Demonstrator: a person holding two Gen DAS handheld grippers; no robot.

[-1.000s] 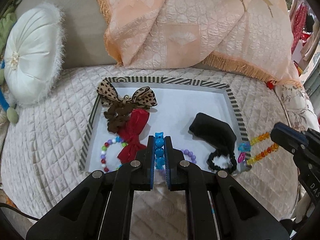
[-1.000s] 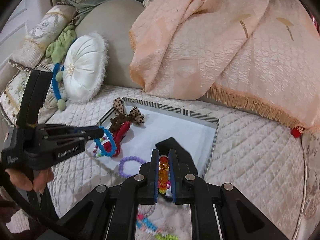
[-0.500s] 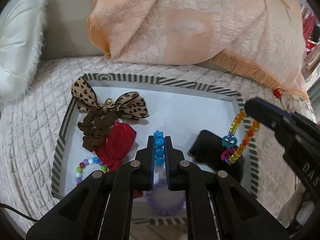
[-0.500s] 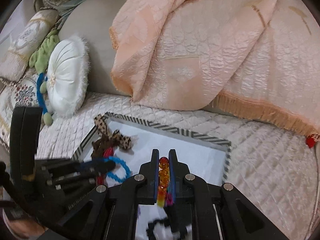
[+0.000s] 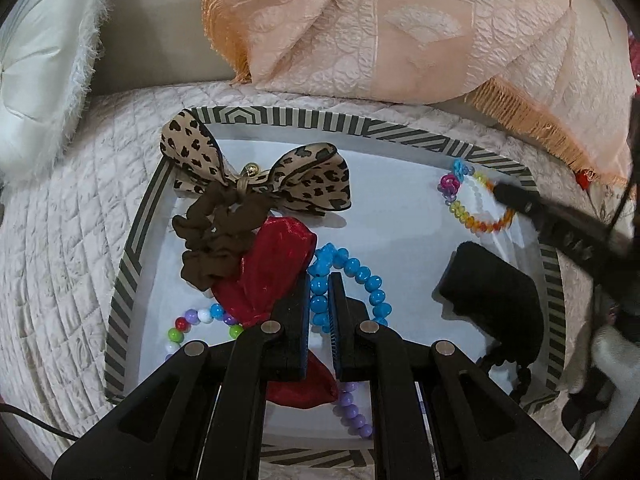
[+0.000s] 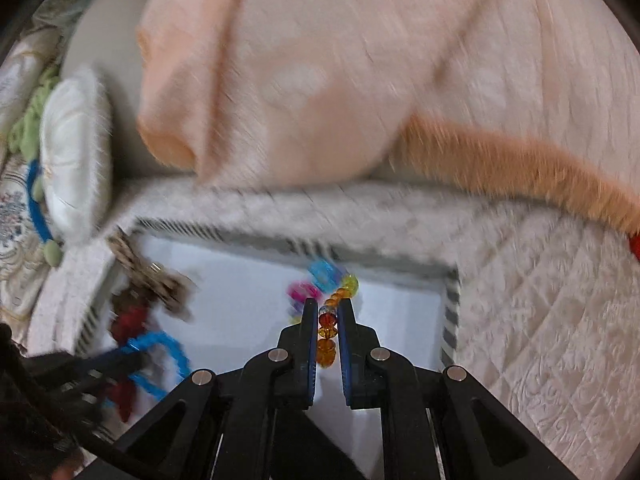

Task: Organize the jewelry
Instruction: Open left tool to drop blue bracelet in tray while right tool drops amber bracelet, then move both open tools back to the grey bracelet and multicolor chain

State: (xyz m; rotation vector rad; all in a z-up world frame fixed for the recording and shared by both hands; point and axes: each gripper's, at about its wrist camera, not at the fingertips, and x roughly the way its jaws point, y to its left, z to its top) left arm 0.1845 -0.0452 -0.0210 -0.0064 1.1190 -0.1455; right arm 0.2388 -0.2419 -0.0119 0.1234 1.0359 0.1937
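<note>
Our left gripper (image 5: 319, 280) pinches the blue bead bracelet (image 5: 352, 280) between nearly closed fingers, its loop resting on the white floor of the striped tray (image 5: 132, 240) beside the red bow (image 5: 272, 272). Our right gripper (image 6: 324, 320) clamps the orange bead bracelet (image 6: 326, 332) with its fingers set just bead-width apart, over the tray's far right corner. Around them lie a leopard bow (image 5: 256, 172), a brown scrunchie (image 5: 216, 236), a purple bracelet (image 5: 352, 412) and a black pouch (image 5: 492, 300). The right view is blurred.
</note>
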